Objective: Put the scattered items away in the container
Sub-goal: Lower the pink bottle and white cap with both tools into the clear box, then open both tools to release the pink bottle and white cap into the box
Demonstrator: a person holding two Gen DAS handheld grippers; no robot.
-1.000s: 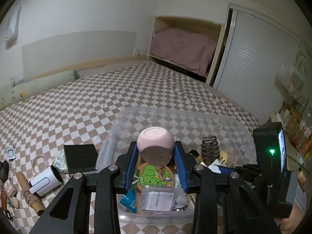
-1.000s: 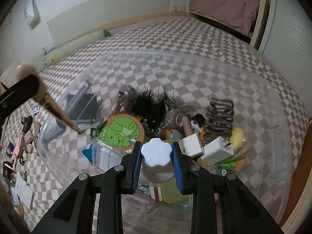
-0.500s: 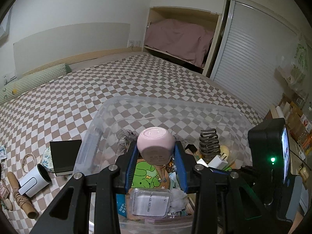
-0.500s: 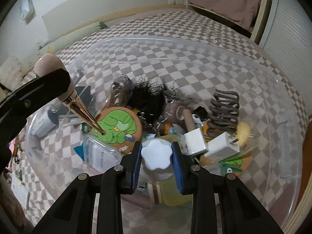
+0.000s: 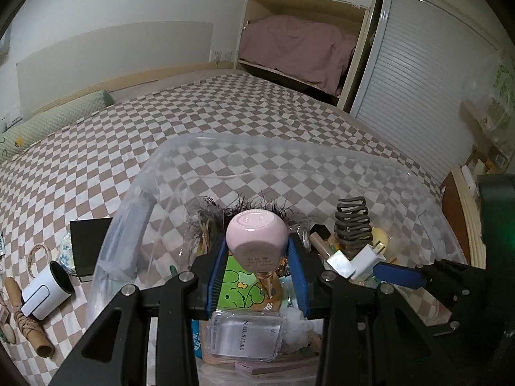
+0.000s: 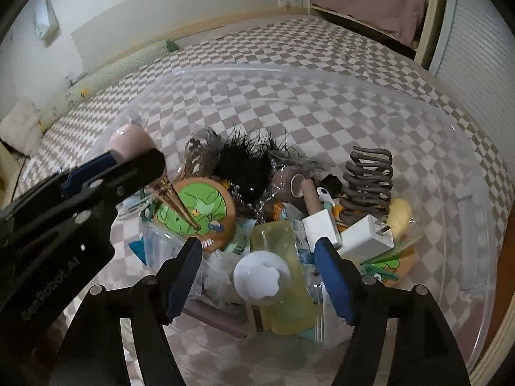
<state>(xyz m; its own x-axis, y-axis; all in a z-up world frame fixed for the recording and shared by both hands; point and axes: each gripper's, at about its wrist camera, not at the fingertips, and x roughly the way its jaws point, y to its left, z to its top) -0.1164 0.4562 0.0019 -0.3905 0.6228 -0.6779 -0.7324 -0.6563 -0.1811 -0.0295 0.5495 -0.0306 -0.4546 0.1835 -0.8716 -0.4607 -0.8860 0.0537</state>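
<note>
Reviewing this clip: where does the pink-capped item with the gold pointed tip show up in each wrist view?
Left wrist: the pink-capped item sits at centre, clamped in the left gripper, cap end facing the camera.
Right wrist: it is at the left, side-on, its gold tip pointing down at the green cartoon disc inside the clear container.
Shared landmark: the dark spiral hair clip, right of centre in both.

**Left gripper holding a pink object over the clear container**

The left gripper [image 5: 256, 259] clamps a pink round-bodied object [image 5: 256, 240] between its blue pads [image 5: 215, 276], above the clear container [image 5: 322, 157]. Inside lie a green cartoon coaster [image 5: 239, 289], white chargers [image 5: 355, 259], and a dark coiled hair clip [image 5: 352, 225]. A white cylinder [image 5: 46, 291] and black box [image 5: 85, 244] rest on the checkered sheet [image 5: 209, 103] outside.
</note>
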